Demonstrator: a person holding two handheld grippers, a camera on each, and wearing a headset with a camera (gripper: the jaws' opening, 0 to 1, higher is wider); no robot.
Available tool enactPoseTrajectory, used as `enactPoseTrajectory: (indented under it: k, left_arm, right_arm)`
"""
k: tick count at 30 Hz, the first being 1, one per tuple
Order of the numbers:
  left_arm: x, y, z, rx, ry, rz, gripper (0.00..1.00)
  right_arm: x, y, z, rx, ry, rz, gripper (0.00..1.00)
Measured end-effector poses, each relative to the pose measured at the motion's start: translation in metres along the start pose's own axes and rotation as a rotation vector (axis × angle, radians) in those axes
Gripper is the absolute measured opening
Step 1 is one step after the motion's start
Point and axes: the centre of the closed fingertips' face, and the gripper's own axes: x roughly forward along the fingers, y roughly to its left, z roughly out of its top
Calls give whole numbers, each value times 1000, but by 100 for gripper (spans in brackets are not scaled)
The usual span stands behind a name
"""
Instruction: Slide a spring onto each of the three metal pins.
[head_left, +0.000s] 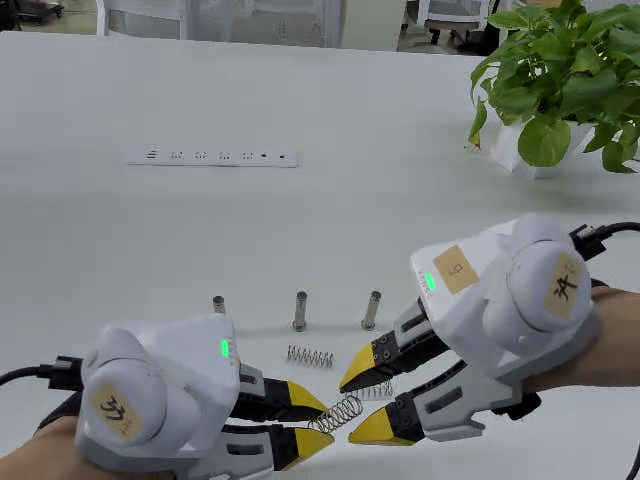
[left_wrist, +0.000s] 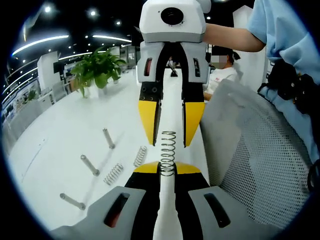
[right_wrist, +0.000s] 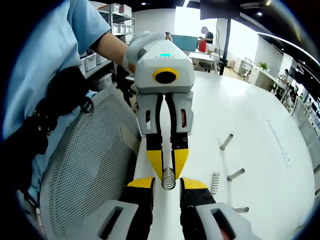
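Three metal pins (head_left: 219, 304) (head_left: 300, 311) (head_left: 372, 310) stand upright in a row on the white table. My left gripper (head_left: 328, 422) is shut on one end of a spring (head_left: 338, 412), which sticks out toward my right gripper (head_left: 347, 412). The right gripper is open, with one yellow finger on each side of the spring's free end. In the left gripper view the held spring (left_wrist: 168, 150) runs from my jaws up between the right gripper's fingers (left_wrist: 149, 120). Two loose springs (head_left: 310, 356) (head_left: 375, 392) lie in front of the pins, the second partly behind the right gripper.
A white power strip (head_left: 212, 157) lies further back on the table. A potted plant (head_left: 560, 80) stands at the back right. A grey mesh chair (right_wrist: 85, 165) sits at the table's near edge, beside a person in a blue shirt.
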Motion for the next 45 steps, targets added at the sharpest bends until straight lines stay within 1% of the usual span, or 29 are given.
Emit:
enactPoseTrajectory:
  k: [9,16,19,23,28,32,36,41,45]
  left_arm:
    - [3,1,6,2,-19,1,6]
    - [5,1,10,2,-31,-2,6]
    - [5,1,11,1,-37,-4,6]
    - [5,0,11,0,-36,-5,6]
    - [6,-1,10,-6,-30,-6,6]
    - [7,0,10,-12,-33,-1,6]
    - [7,0,11,-15,-34,1,6]
    - [7,-1,11,-19,-37,-2,6]
    - [7,0,10,-25,-41,3,6]
  right_arm:
    - [4,-3,-1,0,4,7,11]
    - [4,-2,-2,1,8,13,10]
    - [5,-2,-5,-4,19,14,9]
    - [5,-2,-4,3,14,17,8]
    - [6,-2,-6,4,26,25,8]
    - [6,-3,-3,23,10,24,7]
    - [6,-4,-3,29,9,25,7]
    - [6,-3,-4,23,17,36,7]
    - [6,-4,-5,10,22,35,7]
